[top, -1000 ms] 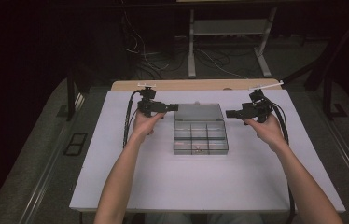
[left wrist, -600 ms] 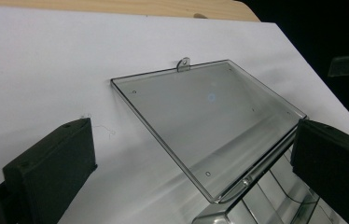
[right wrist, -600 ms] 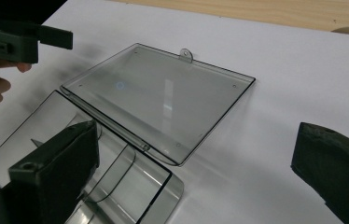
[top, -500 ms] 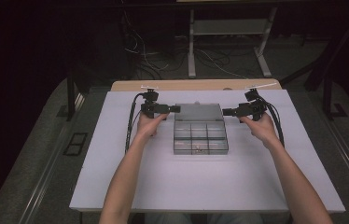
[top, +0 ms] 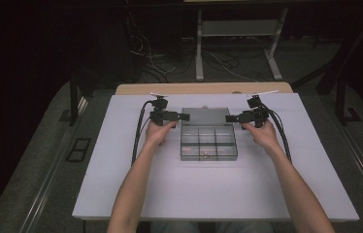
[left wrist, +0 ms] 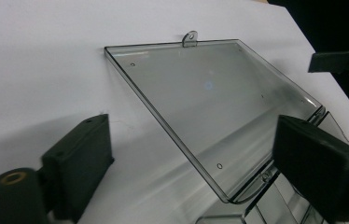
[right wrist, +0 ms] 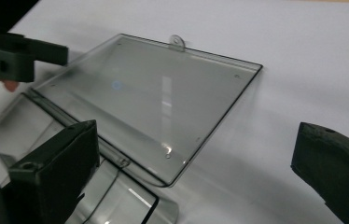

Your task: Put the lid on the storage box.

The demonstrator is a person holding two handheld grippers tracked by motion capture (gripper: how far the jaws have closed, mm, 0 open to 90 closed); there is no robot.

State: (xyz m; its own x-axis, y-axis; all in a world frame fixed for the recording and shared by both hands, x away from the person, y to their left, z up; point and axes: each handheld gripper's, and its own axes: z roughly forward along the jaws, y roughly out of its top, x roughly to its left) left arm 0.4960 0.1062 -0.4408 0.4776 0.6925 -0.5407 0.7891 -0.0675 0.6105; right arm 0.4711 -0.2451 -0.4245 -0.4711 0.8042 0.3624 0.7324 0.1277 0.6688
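A: Dark room, cables and a metal stand (top: 238, 43) on the floor at 12 o'clock; white table (top: 208, 194) lit in the middle. Location of the work piece?

B: Clear compartment box (top: 208, 143) at table centre, lid (top: 204, 116) swung open and lying flat toward 12 o'clock, hinged to the tray. Small tab at the lid's far edge. Something small and reddish in a near compartment; too small to identify.

A: Left tool?

B: Left gripper (top: 182, 117) at 9 o'clock of the lid, aimed toward 3 o'clock. Jaws spread wide in the left gripper view, lid corner (left wrist: 238, 196) between them, nothing pinched. Tip just at the lid's left edge; contact not determinable.

A: Right tool?

B: Right gripper (top: 229, 118) at 3 o'clock of the lid, aimed toward 9 o'clock. Jaws likewise gaping, lid corner (right wrist: 172, 179) in the gap, nothing held.

A: Change against one second ago?

B: Right gripper then farther out at 3 o'clock, clear of the box; since moved inward to the lid's right edge. Left gripper nearly unchanged. Box and lid in the same place, same open state.
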